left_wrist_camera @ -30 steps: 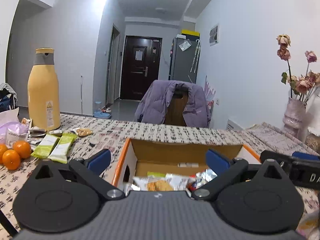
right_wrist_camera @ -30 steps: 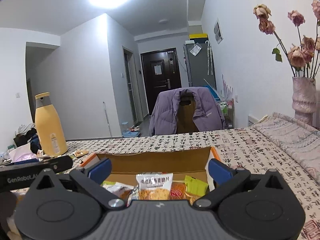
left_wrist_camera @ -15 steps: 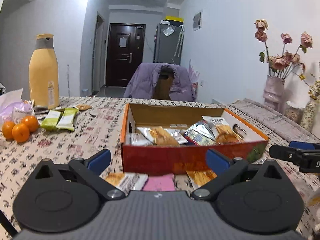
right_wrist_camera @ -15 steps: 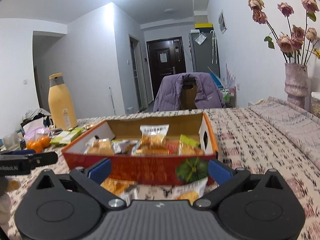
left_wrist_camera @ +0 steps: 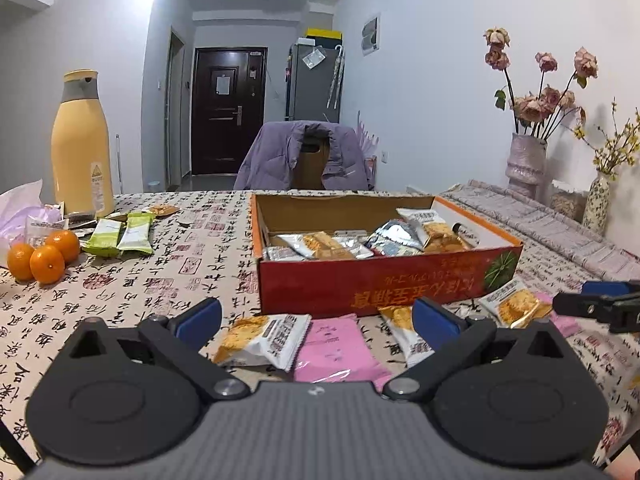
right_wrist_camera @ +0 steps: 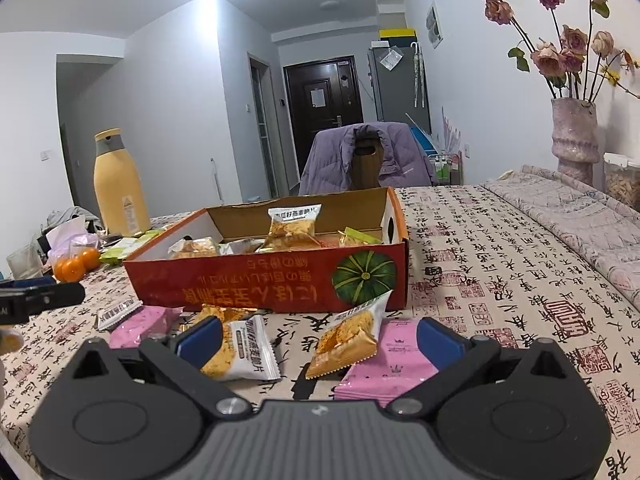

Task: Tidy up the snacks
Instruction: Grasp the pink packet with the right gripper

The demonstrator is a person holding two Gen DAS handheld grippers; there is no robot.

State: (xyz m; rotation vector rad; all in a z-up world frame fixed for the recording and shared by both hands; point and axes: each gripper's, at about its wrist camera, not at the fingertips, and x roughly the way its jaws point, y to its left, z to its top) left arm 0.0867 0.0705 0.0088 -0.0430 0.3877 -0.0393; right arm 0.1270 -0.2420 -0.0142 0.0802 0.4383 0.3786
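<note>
A red cardboard box [left_wrist_camera: 384, 284] [right_wrist_camera: 256, 292] holding several snack packets stands mid-table. In front of it lie loose snacks: white-and-orange cracker packets [left_wrist_camera: 264, 338] [right_wrist_camera: 344, 336] and pink packets [left_wrist_camera: 340, 352] [right_wrist_camera: 388, 360]. My left gripper [left_wrist_camera: 316, 316] is open and empty, hovering just above the packets near the box's front. Also open and empty, my right gripper [right_wrist_camera: 318, 336] hangs over a cracker packet and a pink packet. Each gripper's tip shows at the edge of the other's view, the right one [left_wrist_camera: 600, 306] and the left one [right_wrist_camera: 36, 296].
A yellow bottle [left_wrist_camera: 80, 148], three oranges [left_wrist_camera: 44, 256] and green bars [left_wrist_camera: 120, 234] sit at the table's left. Vases of dried flowers [left_wrist_camera: 526, 160] stand at the right. A chair with a purple jacket [left_wrist_camera: 308, 156] is behind the table.
Both grippers have pulled back from over the box toward the table's near side. The box front and the loose packets before it have come into view.
</note>
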